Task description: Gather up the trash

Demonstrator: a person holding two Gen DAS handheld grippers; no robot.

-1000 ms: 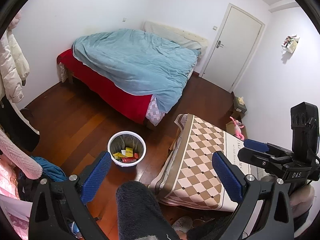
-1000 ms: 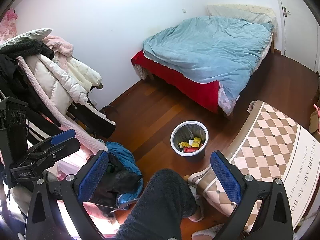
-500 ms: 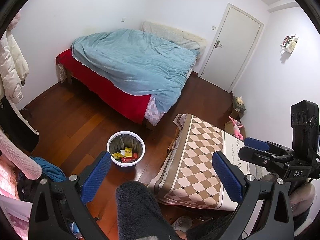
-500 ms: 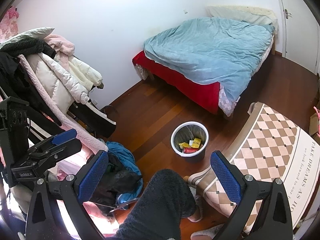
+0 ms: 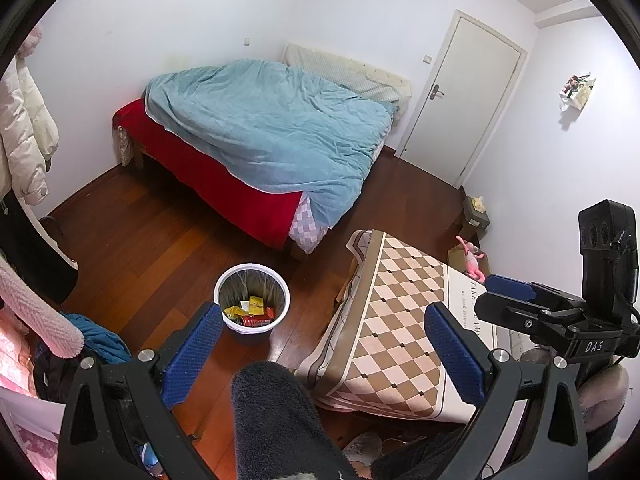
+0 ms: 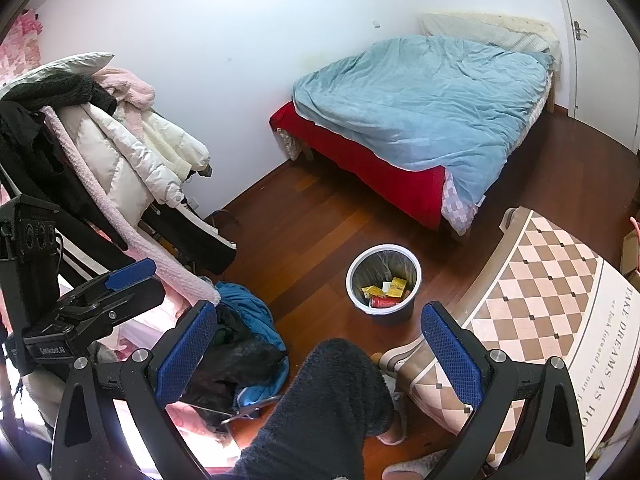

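A white-rimmed trash bin [image 5: 252, 298] [image 6: 383, 280] stands on the wooden floor, lined with a bag and holding yellow wrappers and a red can [image 6: 383, 302]. My left gripper [image 5: 322, 354] hangs high above the floor, open, with nothing between its blue pads. My right gripper [image 6: 318, 354] is also open and holds nothing; its body shows at the right edge of the left wrist view [image 5: 560, 316]. The left gripper's body shows at the left of the right wrist view [image 6: 80, 312]. A person's leg in dark fleece [image 6: 320, 408] fills the bottom middle of both views.
A bed [image 5: 264, 136] with a blue duvet and red sheet fills the far side. A checkered cloth covers a low table [image 5: 400, 328] at right. Coats hang on a rack [image 6: 100, 152] at left, with clothes piled below [image 6: 244, 344]. A closed door [image 5: 464, 96] is behind.
Both views have shifted very slightly; the bin and the grippers stay as they were, both open.
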